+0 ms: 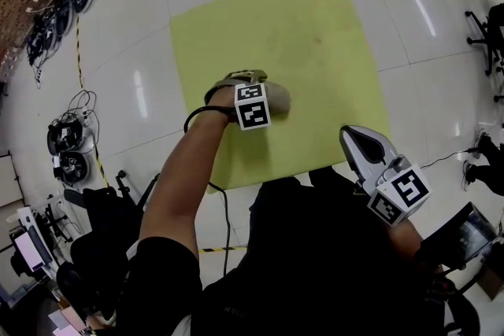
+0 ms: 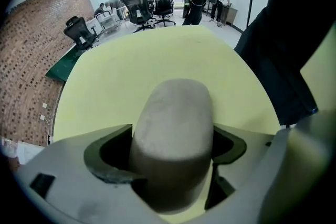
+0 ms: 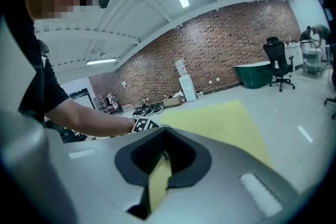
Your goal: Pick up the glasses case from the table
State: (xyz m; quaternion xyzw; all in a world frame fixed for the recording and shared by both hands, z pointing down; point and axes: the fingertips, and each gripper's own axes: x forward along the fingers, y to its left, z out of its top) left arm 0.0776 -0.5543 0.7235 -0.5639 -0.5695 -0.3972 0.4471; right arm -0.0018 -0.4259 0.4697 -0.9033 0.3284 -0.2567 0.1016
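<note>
While the right claw (image 3: pixel 160 165) idles near the body, closed on nothing, the left claw (image 2: pixel 170 155) stands wide open astride the grey glasses case (image 2: pixel 173 113) lying on the yellow-green tabletop (image 1: pixel 315 27), so the grasp seems due next: close squarely, then lift.

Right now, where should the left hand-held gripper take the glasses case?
Across its narrow width, from above. The glasses case lies flat on the yellow table, long and rounded, and the left hand-held gripper straddles its long sides, jaws open.
</note>
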